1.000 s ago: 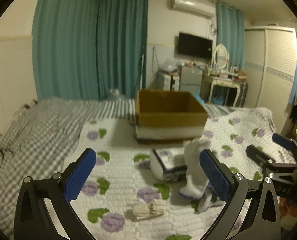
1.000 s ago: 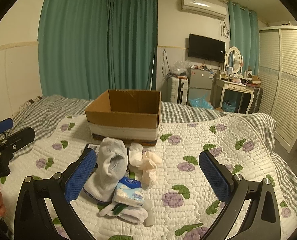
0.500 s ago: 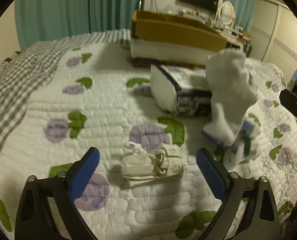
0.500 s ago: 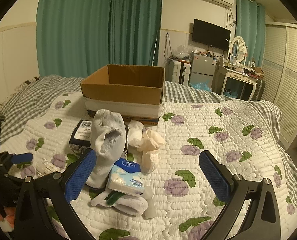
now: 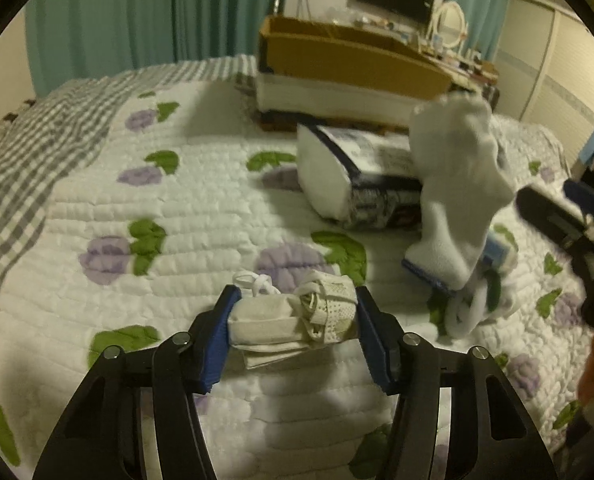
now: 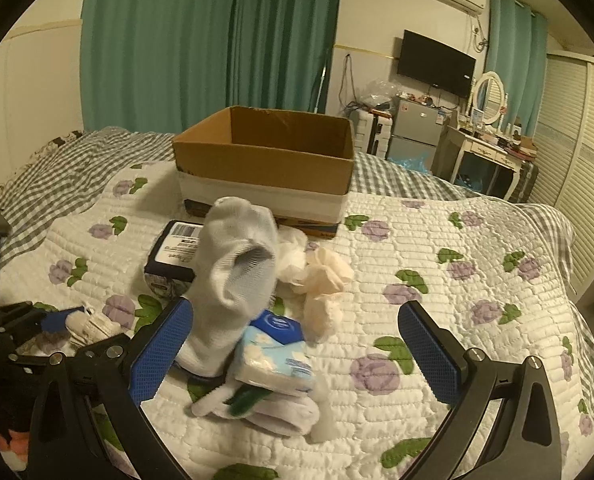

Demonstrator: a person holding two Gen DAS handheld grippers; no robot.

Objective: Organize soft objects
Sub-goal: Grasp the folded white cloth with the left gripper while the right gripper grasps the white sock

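A folded bundle of white face masks point(image 5: 293, 316) lies on the flowered quilt point(image 5: 201, 208). My left gripper point(image 5: 297, 296) is down on it, its jaws closing, and both blue pads touch the bundle's ends. From the right wrist view the same bundle point(image 6: 93, 326) shows at far left. My right gripper point(image 6: 295, 310) hangs open over a pile: an upright pale sock point(image 6: 233, 272), a blue-and-white tissue pack point(image 6: 273, 356) and a rolled white sock point(image 6: 273, 408). Nothing is between its fingers.
An open cardboard box point(image 6: 265, 168) stands on the bed behind the pile. A dark-and-white wrapped pack point(image 6: 173, 248) and crumpled cream cloth point(image 6: 323, 280) lie in front of it. A dresser with a mirror point(image 6: 489, 96) and a wardrobe stand at the right.
My left gripper dropped to the quilt, tipped downward, and its jaws narrowed from wide apart onto the mask bundle. My right gripper sank closer over the sock pile, still wide apart.
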